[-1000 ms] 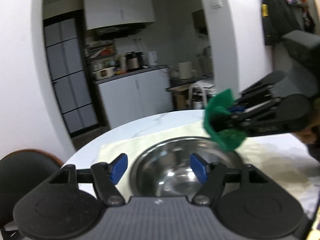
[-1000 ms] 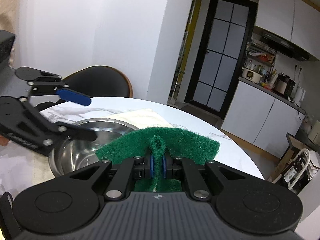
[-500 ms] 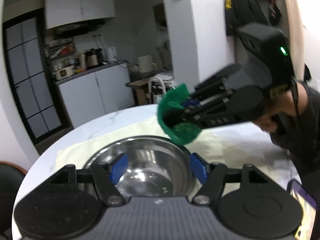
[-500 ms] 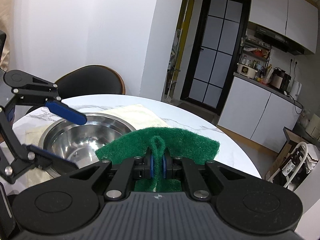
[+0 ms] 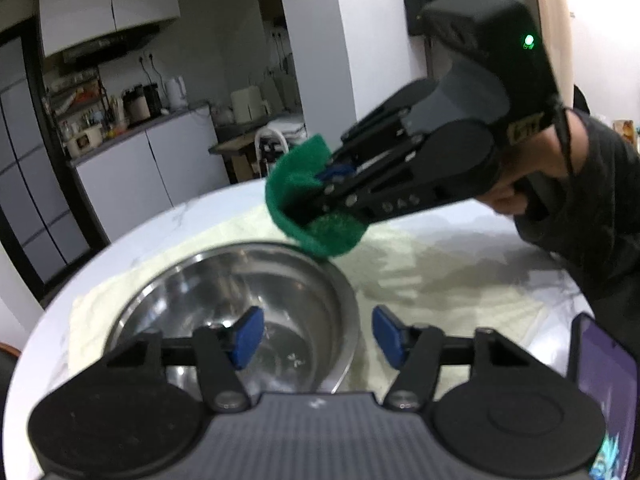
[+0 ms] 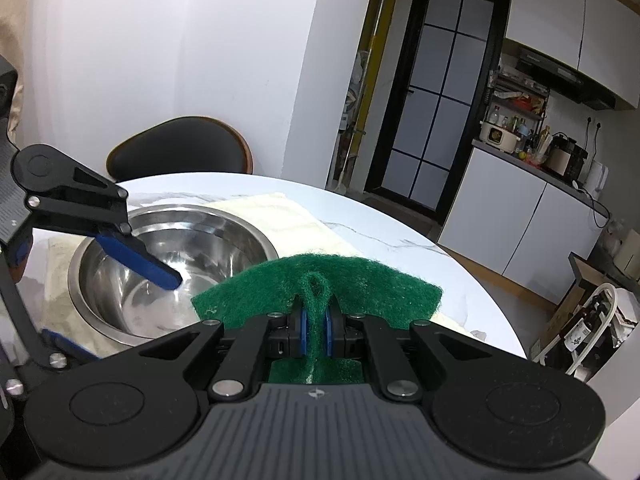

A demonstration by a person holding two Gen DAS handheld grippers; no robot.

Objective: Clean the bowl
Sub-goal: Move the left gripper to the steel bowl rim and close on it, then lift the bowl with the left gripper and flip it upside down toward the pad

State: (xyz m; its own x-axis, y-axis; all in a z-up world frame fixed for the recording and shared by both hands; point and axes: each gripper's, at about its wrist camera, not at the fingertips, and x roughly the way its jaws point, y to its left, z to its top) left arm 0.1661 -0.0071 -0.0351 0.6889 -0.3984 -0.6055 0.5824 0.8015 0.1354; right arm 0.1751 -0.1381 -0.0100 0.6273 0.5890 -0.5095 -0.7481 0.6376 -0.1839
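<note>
My left gripper (image 5: 316, 338) closes astride the steel bowl (image 5: 224, 304) rim low in frame to steady it, while my right gripper (image 6: 315, 330) stays clamped on the green scouring pad (image 6: 320, 292), ready to scrub.

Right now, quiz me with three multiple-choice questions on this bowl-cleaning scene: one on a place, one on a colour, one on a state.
1. Where does the steel bowl sit?
A. on a pale cloth on the table
B. on the chair
C. on the kitchen counter

2. What colour is the scouring pad?
A. yellow
B. green
C. white

3. What is the right hand-held gripper doing?
A. standing wide open
B. gripping the bowl's rim
C. pinching the pad

Answers:
1 A, the cloth spreads under the bowl.
2 B, it is plainly green.
3 C, the pad is folded between its blue pads.
</note>
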